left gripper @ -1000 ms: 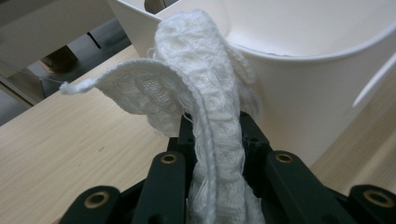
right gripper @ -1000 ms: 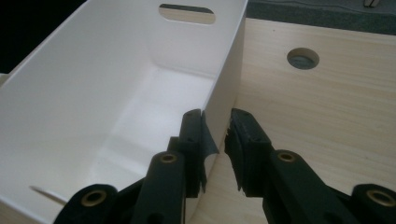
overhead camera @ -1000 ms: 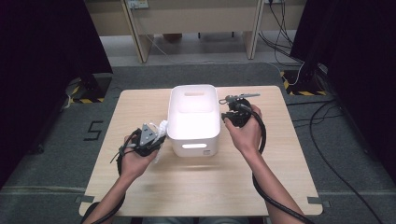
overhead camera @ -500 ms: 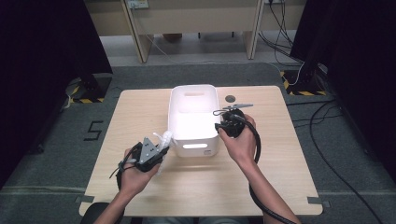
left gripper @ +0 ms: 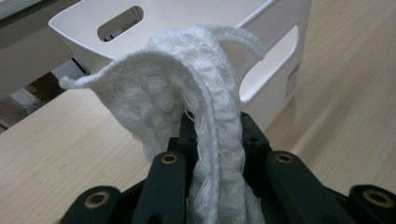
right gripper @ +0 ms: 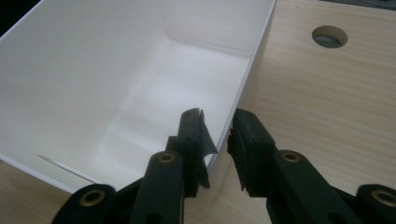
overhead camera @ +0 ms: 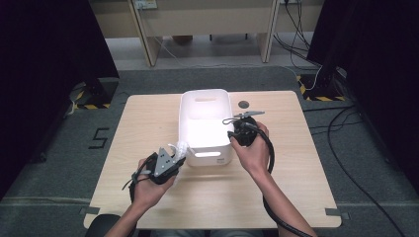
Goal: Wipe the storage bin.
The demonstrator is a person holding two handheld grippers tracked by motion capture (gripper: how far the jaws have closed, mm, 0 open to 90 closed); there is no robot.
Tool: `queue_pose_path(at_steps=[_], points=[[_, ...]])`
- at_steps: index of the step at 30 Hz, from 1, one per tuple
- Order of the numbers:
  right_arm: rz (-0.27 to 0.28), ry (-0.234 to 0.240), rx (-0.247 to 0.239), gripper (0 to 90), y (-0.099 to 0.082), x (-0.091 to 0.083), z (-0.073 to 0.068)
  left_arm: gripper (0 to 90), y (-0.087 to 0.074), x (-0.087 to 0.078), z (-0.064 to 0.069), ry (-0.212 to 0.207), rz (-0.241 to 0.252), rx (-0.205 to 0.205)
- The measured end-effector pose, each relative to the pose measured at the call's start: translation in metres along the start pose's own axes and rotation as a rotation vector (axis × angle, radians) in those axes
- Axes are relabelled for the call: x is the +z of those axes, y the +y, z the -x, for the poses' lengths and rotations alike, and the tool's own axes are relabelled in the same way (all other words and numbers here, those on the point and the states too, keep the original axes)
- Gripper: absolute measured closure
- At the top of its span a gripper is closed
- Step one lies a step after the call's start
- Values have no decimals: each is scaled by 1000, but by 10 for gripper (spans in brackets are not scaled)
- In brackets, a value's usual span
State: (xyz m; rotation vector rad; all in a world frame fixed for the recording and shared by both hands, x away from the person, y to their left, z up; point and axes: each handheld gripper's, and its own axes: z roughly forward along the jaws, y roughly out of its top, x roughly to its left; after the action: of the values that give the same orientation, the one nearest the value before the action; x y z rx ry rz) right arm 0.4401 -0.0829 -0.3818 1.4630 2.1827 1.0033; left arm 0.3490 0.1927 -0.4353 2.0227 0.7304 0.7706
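Observation:
A white plastic bin (overhead camera: pixel 205 95) with handle slots stands in the middle of the wooden table (overhead camera: pixel 148 118). My left gripper (overhead camera: pixel 174 159) is at the bin's near left corner, shut on a white waffle-weave cloth (overhead camera: pixel 181 148) that stands up out of its jaws. In the left gripper view the cloth (left gripper: pixel 187 79) loops up from the left gripper (left gripper: pixel 215 135) in front of the bin (left gripper: pixel 275 28). My right gripper (overhead camera: pixel 231 135) sits on the bin's right wall. Its jaws have just been closing, and the right gripper (right gripper: pixel 217 123) holds that wall (right gripper: pixel 243 84) between them.
A round cable hole (overhead camera: pixel 243 104) lies in the table behind the right hand, and the right gripper view has the hole (right gripper: pixel 329 36) at top right. Inside, the bin (right gripper: pixel 116 70) is bare. Cables and desk legs (overhead camera: pixel 148 44) are on the floor beyond.
The left hand has drawn toward the near edge with the cloth. The right hand has come down from the bin's far right corner onto its right wall.

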Motion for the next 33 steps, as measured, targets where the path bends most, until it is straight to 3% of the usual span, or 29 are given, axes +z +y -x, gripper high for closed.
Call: queue_pose_path(at_steps=[16,22,33], points=[[2,-14,-14,744,0,0,-3,756,3,4,4,-19,-7,22],[7,-18,-16,744,0,1,-3,757,3,8,2,-27,-2,-1],[8,-23,-23,744,0,1,-4,757,4,12,6,-46,-7,17]])
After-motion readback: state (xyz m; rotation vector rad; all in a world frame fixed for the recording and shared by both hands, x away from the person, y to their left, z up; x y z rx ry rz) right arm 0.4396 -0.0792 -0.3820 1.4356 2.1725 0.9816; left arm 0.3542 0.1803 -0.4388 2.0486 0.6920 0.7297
